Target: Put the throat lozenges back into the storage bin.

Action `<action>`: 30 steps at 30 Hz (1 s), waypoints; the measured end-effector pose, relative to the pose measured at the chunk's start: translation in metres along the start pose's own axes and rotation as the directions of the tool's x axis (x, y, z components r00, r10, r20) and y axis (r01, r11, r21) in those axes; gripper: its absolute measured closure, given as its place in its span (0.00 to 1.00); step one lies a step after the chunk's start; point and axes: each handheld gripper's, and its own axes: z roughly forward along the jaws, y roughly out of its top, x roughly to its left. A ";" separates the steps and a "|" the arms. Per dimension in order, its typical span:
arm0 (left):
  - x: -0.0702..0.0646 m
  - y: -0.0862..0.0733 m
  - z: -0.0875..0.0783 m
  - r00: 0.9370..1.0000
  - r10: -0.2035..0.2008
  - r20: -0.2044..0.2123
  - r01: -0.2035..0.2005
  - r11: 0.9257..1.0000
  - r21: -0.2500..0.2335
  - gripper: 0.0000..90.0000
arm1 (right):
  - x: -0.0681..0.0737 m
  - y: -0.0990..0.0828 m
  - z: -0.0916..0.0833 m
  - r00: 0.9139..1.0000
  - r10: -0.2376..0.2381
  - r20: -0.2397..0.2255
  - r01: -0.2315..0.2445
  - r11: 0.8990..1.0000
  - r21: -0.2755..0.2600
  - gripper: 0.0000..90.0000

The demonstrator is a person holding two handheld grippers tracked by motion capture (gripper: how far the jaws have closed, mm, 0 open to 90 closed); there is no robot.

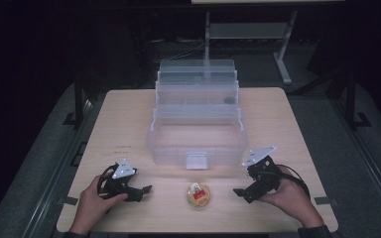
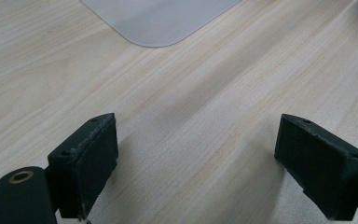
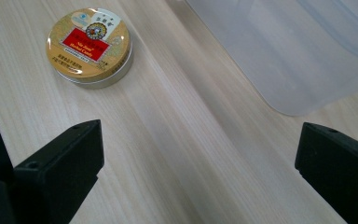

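A small round gold tin [image 1: 198, 194] with a red label lies flat on the wooden table [image 1: 129, 124], near its front edge. The same tin [image 3: 89, 45] shows at the upper left of the right gripper view. Behind it stands a clear plastic tiered box [image 1: 197, 126], opened out in stepped trays. My left gripper [image 1: 141, 191] rests low on the table to the left of the tin, open and empty. My right gripper [image 1: 242, 193] sits to the tin's right, open with bare table between its jaws. A corner of the box [image 2: 158, 21] appears ahead of the left gripper [image 2: 196, 163].
A hand holds each gripper at the table's front edge. Beyond the table's far edge are a dark floor, metal stand legs [image 1: 283, 59] and cables. The box's front latch [image 1: 197, 161] faces the tin. Bare wood lies either side of the box.
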 end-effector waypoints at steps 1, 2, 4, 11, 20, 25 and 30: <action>0.000 0.000 0.000 1.000 0.000 0.000 0.000 1.000 0.000 0.14 | 0.001 0.002 0.001 1.000 -0.003 -0.003 0.003 1.000 0.002 0.01; 0.000 0.000 0.000 1.000 0.000 0.000 0.000 1.000 0.000 0.14 | 0.001 0.003 0.002 1.000 -0.010 -0.004 0.010 1.000 0.004 0.01; 0.000 0.000 0.000 1.000 0.000 0.000 0.000 1.000 0.000 0.14 | 0.003 0.006 0.004 1.000 -0.018 -0.009 0.018 1.000 0.009 0.01; 0.000 0.000 0.000 1.000 0.000 0.000 0.000 1.000 0.000 0.14 | 0.009 0.019 0.011 0.998 -0.054 -0.028 0.054 0.998 0.021 0.01; 0.000 0.000 0.000 1.000 -0.001 0.001 0.001 1.000 0.000 0.14 | 0.018 0.034 0.021 0.994 -0.093 -0.055 0.095 0.995 0.040 0.01; 0.000 0.000 0.000 1.000 -0.001 0.000 0.001 1.000 0.000 0.14 | 0.024 0.040 0.026 0.991 -0.108 -0.073 0.112 0.993 0.048 0.01; 0.000 0.000 0.000 1.000 -0.003 0.000 0.003 1.000 -0.001 0.14 | 0.029 0.047 0.031 0.988 -0.128 -0.089 0.133 0.990 0.052 0.01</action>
